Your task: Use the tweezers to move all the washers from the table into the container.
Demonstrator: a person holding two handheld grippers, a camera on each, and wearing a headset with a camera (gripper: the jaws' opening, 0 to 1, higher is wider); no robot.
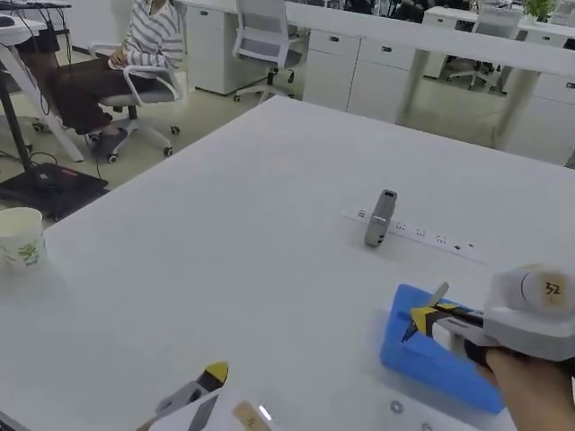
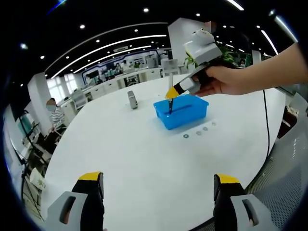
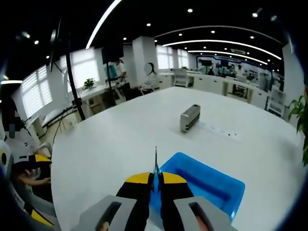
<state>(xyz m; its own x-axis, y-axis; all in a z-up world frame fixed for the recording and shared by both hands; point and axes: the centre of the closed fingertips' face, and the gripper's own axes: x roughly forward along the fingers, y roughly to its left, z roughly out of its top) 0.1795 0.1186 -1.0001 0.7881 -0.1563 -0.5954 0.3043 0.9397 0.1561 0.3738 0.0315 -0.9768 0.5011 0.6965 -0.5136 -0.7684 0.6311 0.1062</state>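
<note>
A blue container (image 1: pixel 431 357) sits on the white table at the right. My right gripper (image 1: pixel 415 321), held in a hand, is shut on the tweezers (image 1: pixel 437 294) over the container's near-left part. In the right gripper view the tweezers (image 3: pixel 156 166) stick up from between the shut yellow fingertips of this gripper (image 3: pixel 156 180), above the container (image 3: pixel 204 185). I cannot tell whether the tips hold a washer. Several washers (image 2: pixel 198 133) lie on the table beside the container (image 2: pixel 182 111); one washer (image 1: pixel 396 407) shows near the front edge. My left gripper (image 2: pixel 159 182) is open and holds nothing, well short of them.
A grey box (image 1: pixel 380 218) lies across a white power strip (image 1: pixel 422 235) behind the container. A paper cup (image 1: pixel 20 238) stands at the table's left edge. A person sits on an office chair (image 1: pixel 135 85) beyond the table. Bare tabletop stretches left of the container.
</note>
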